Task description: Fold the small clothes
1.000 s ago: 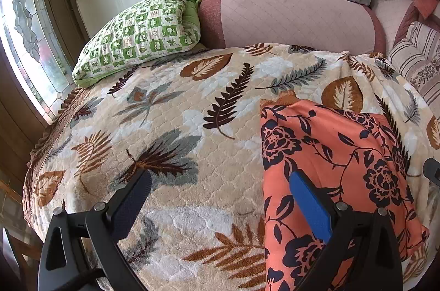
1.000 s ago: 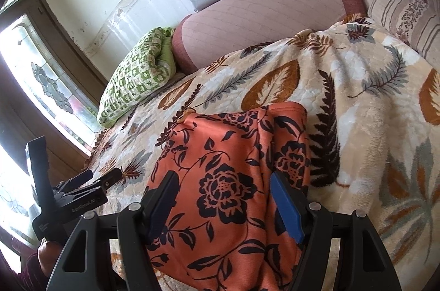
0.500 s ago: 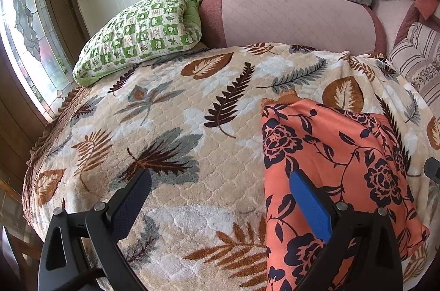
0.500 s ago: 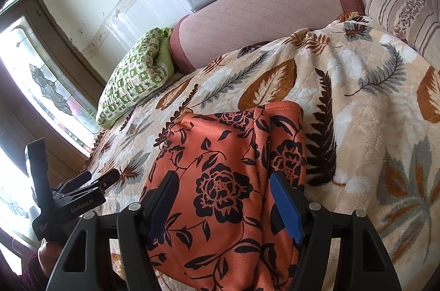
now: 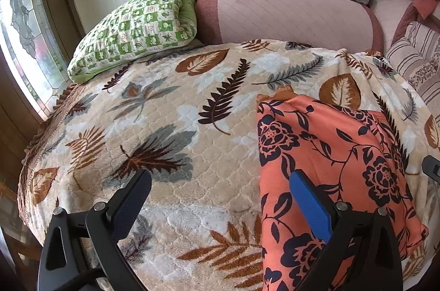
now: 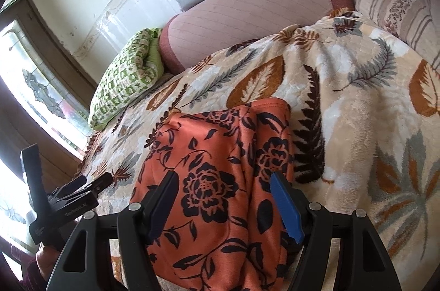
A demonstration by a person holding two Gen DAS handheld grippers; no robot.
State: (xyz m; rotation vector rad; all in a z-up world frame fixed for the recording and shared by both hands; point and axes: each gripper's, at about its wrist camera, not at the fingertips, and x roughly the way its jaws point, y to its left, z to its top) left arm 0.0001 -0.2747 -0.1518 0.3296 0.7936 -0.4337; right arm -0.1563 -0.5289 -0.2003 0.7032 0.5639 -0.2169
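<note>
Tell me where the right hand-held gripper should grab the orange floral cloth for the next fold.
Probably the near right edge of the orange floral cloth, where a lengthwise ridge stands proud. Come from the near side: the right hand-held gripper already hangs open above it.

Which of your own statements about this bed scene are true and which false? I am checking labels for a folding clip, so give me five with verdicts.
1. The orange floral garment lies on the leaf-print blanket. True.
2. The right gripper is clamped on the garment. False: its jaws stand open above the cloth.
3. A green checked pillow sits at the blanket's far left corner, near the window. True.
4. The left gripper holds a sock. False: its jaws are open and hold nothing.
5. The garment is spread out in a single flat layer. False: a folded-over layer shows along its right side.
</note>
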